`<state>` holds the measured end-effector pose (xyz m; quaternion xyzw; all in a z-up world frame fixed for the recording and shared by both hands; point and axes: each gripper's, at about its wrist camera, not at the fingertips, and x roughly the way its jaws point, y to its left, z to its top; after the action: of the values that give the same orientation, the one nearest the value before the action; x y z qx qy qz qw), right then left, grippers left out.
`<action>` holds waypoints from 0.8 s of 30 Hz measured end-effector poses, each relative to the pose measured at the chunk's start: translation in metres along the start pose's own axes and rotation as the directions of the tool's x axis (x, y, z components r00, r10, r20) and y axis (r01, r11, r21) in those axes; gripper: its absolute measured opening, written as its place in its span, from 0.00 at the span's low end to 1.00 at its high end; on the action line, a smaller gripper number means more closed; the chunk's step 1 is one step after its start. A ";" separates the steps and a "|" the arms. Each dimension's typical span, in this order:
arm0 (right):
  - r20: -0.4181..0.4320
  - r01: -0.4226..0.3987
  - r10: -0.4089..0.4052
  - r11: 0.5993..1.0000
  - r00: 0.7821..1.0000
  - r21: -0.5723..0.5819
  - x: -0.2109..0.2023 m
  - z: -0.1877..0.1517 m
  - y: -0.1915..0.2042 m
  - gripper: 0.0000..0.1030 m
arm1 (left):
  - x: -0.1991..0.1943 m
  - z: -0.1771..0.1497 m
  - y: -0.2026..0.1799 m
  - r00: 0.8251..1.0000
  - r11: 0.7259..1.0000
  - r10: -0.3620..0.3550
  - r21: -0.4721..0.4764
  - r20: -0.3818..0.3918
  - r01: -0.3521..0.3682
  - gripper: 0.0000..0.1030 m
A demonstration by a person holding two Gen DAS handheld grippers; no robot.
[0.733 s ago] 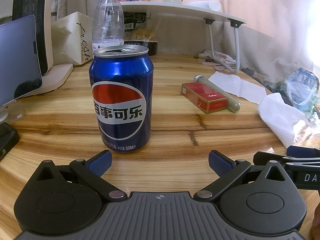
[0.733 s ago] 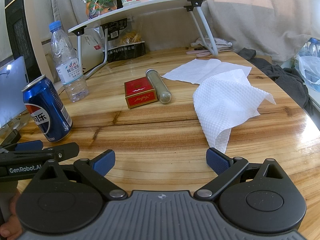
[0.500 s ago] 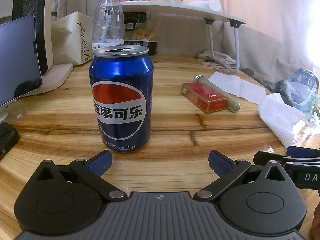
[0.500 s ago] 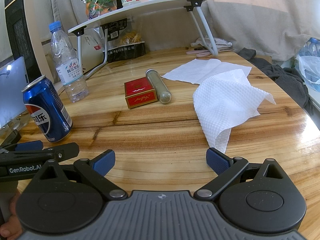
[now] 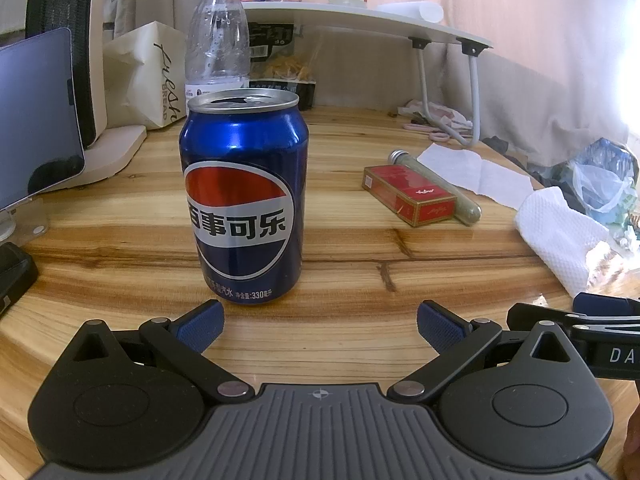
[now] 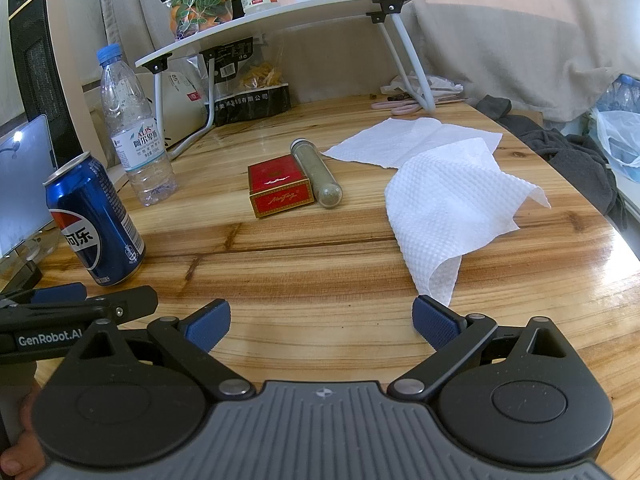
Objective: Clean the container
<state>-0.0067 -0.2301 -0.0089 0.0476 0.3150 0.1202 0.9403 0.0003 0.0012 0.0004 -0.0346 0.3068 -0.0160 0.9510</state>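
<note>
A blue Pepsi can (image 5: 244,196) stands upright on the wooden table (image 5: 400,336), its top opened. My left gripper (image 5: 320,326) is open just in front of it, a little to its right, with nothing between its blue pads. In the right wrist view the same Pepsi can (image 6: 94,220) is at the far left. A crumpled white paper towel (image 6: 452,208) lies just ahead of my right gripper (image 6: 322,326), which is open and empty. The towel's lowest corner hangs close to the right fingertip (image 6: 434,322). The paper towel (image 5: 560,232) also shows at the right in the left wrist view.
A red box (image 6: 280,190) and a glass tube (image 6: 316,172) lie mid-table. A water bottle (image 6: 134,136) stands behind the can, a flat tissue (image 6: 400,140) further back. A white folding shelf (image 6: 280,16) holds bags and a bottle. A tablet (image 5: 36,116) leans at left.
</note>
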 end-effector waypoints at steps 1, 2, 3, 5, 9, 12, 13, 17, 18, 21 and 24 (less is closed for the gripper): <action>0.000 0.000 0.000 1.000 1.000 0.000 0.000 0.000 0.000 1.00 | -0.001 0.000 0.001 1.000 1.000 -0.001 -0.002 0.001 0.001 1.00; 0.000 0.000 0.000 1.000 1.000 0.001 0.000 0.000 0.000 1.00 | -0.001 0.000 0.001 1.000 1.000 -0.001 -0.003 0.001 0.001 1.00; 0.000 0.001 -0.001 1.000 1.000 0.001 0.000 0.000 0.001 1.00 | -0.001 0.000 0.001 1.000 1.000 -0.001 -0.004 0.001 0.001 1.00; 0.000 0.000 0.000 1.000 1.000 0.001 0.001 0.000 0.001 1.00 | -0.001 -0.001 0.001 1.000 1.000 -0.001 -0.001 0.002 0.001 1.00; 0.001 0.000 0.000 1.000 1.000 0.002 0.001 0.000 0.001 1.00 | -0.002 -0.001 0.002 1.000 1.000 -0.003 -0.002 0.002 0.003 1.00; 0.001 0.000 0.000 1.000 1.000 0.002 0.001 0.000 0.001 1.00 | -0.002 -0.001 0.004 1.000 1.000 -0.004 -0.005 0.002 0.004 1.00; 0.001 0.000 0.000 1.000 1.000 0.002 0.001 -0.001 0.001 1.00 | -0.002 -0.001 0.004 1.000 1.000 -0.004 -0.005 0.002 0.004 1.00; 0.001 -0.001 0.001 1.000 1.000 0.002 0.001 -0.001 0.001 1.00 | -0.004 -0.002 0.006 1.000 1.000 0.006 -0.017 0.011 -0.006 1.00; 0.000 -0.003 0.003 1.000 1.000 0.001 0.001 -0.001 0.001 1.00 | -0.006 -0.002 0.008 1.000 1.000 0.009 -0.019 0.025 -0.008 1.00; 0.001 -0.008 0.008 1.000 1.000 0.005 0.001 -0.001 0.000 1.00 | -0.009 -0.001 0.013 1.000 1.000 -0.009 -0.024 0.028 0.010 1.00; 0.001 -0.013 0.013 1.000 1.000 0.006 0.000 0.000 0.000 1.00 | -0.010 -0.002 0.021 0.999 0.999 -0.043 -0.015 0.026 0.043 1.00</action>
<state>-0.0069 -0.2303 -0.0094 0.0527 0.3146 0.1253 0.9394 -0.0090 0.0228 0.0035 -0.0487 0.2939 -0.0337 0.9540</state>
